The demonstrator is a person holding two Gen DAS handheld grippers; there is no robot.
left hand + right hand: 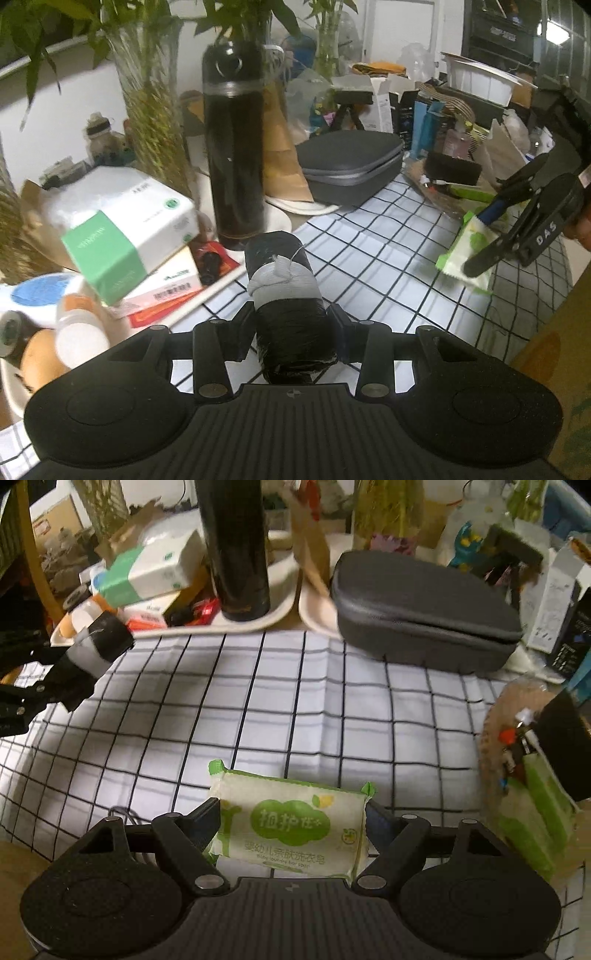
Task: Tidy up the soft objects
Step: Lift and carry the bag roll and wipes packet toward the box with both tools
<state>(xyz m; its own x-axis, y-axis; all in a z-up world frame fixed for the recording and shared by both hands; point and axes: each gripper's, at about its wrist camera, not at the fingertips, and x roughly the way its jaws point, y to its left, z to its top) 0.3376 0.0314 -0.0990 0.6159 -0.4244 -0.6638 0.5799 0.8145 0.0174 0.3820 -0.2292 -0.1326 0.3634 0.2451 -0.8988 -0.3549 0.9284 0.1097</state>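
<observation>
The soap pack (291,830) reads "Baby laundry bar soap" under Chinese characters on a green badge. The right gripper (476,243) carries white letters "DAS" on its arm.

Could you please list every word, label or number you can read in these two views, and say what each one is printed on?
"Baby laundry bar soap": green and white soap packet held in the right gripper, under Chinese characters I will not transcribe.
"DAS": right gripper's finger, left wrist view.
Too blurred to read: print on the green and white box and the boxes beneath it.
</observation>
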